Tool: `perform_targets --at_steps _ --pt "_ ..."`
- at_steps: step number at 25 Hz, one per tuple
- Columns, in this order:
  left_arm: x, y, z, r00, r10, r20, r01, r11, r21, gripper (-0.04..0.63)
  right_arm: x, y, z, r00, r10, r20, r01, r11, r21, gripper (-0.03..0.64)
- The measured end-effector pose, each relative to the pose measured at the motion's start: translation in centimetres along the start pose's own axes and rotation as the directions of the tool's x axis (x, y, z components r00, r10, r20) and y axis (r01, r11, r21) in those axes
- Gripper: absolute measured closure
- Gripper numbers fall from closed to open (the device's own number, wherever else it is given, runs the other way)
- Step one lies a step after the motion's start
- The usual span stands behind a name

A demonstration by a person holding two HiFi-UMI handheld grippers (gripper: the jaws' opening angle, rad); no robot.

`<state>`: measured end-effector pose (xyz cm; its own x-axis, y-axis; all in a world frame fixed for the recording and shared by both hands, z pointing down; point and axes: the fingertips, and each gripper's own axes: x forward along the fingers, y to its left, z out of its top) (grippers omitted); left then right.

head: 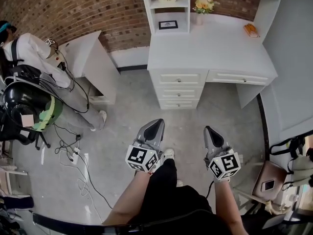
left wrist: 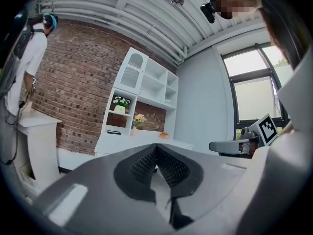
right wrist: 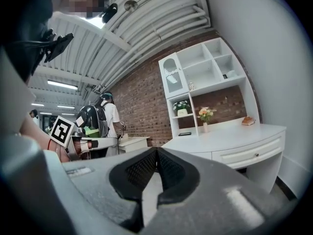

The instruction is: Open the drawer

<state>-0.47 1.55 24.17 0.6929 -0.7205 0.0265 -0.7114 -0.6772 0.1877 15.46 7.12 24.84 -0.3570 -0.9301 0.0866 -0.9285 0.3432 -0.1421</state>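
The approach is the step in hand, as I read it. The flat white tabletop point(head: 210, 48) stands against the red brick wall point(head: 73, 9). Under it are a stack of three white drawers point(head: 178, 89) and, to their right, a wide shallow white drawer point(head: 239, 77), all apparently flush and closed. A stretch of grey concrete floor point(head: 132, 106) separates them from both tools, which are well apart from any drawer front. The left tool point(head: 156, 123) and the right tool point(head: 209, 130) are held side by side, low in front of the person's legs, pointing level toward the drawers. In each gripper view the black ribbed pads point(left wrist: 143, 164) meet at their tips with nothing between them, so both tools are clenched and empty. The next move calls for closing the gap, releasing one tool's jaws, setting them around a knob and pulling straight out. The task does not say which drawer is meant. From the head view the knobs are mere specks. The right gripper view shows one small round knob point(right wrist: 257, 154) on the wide drawer, but the tool's own grey body hides the stack. The left gripper view shows only the tabletop edge and the white shelves above, with no drawer fronts. The person's body cuts off the bottom of the head view.
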Motion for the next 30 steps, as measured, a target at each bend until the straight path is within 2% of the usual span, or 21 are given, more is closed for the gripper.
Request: perform_targets --at_steps 9,18,24,30 --pt "5.5 4.3 -0.3 0.998 -0.039 -0.048 0.039 0.999 0.011 0.594 6.8 -2.0 -0.9 0.999 -0.004 -0.042 0.005 1.000 0.014 0.617" --pt "9.9 8.1 -2.7 0.994 -0.083 -0.077 0.079 0.996 -0.052 0.594 12.0 -3.4 -2.8 0.995 -0.046 -0.094 0.048 0.999 0.021 0.617" --pt "13.6 10.2 -4.3 0.987 -0.135 -0.091 0.129 0.989 -0.073 0.594 16.3 -4.0 -3.6 0.994 -0.036 -0.104 0.040 0.999 0.032 0.617" --pt "15.7 11.6 -6.9 0.986 -0.146 -0.084 0.137 0.985 -0.104 0.594 18.9 -4.3 -5.9 0.994 -0.031 -0.103 0.036 0.998 0.050 0.617"
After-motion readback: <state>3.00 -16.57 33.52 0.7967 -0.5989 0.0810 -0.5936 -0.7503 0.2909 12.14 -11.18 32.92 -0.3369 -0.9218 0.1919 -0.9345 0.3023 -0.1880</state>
